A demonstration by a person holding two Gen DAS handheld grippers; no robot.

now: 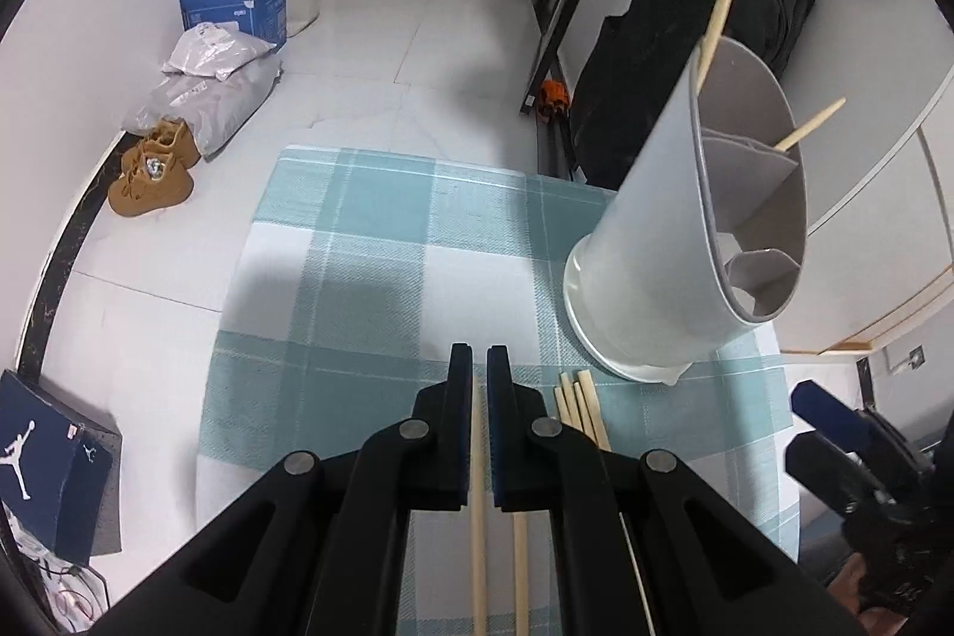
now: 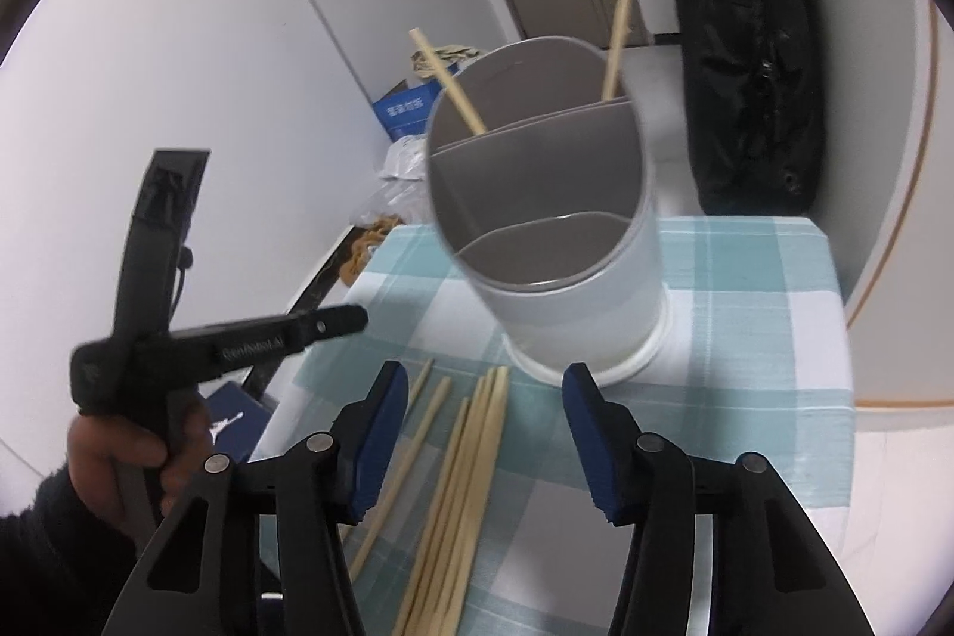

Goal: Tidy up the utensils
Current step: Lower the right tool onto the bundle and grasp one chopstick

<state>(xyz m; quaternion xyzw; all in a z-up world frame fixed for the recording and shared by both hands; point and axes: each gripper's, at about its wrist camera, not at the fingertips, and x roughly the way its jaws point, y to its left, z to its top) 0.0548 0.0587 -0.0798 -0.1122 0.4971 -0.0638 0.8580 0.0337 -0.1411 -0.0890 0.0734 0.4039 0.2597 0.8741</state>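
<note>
Pale wood, a single chopstick (image 1: 477, 487): clamped lengthwise between the shut jaws of the left hand-held gripper (image 1: 480, 356), short of the holder (image 1: 656, 248) and off to its left, seemingly clear of the checked tabletop (image 1: 369, 242). Appears to be mid-carry, one stick picked and bound for the holder.

Already standing in the holder's far compartment: two chopsticks (image 2: 447, 81), leaning on opposite sides of the rim; the middle and near compartments look empty.

Just in front of the holder's base: loose chopsticks (image 2: 471, 457) lying in a rough bundle on the tabletop. Above them, the right hand-held gripper (image 2: 484, 374), jaws part-way apart, pressing on nothing.

Next, probably: raise the held stick above the holder's rim, tip it towards upright, line it up with the far compartment beside the two already there, then release. Calls for clearing the rim and divider.
</note>
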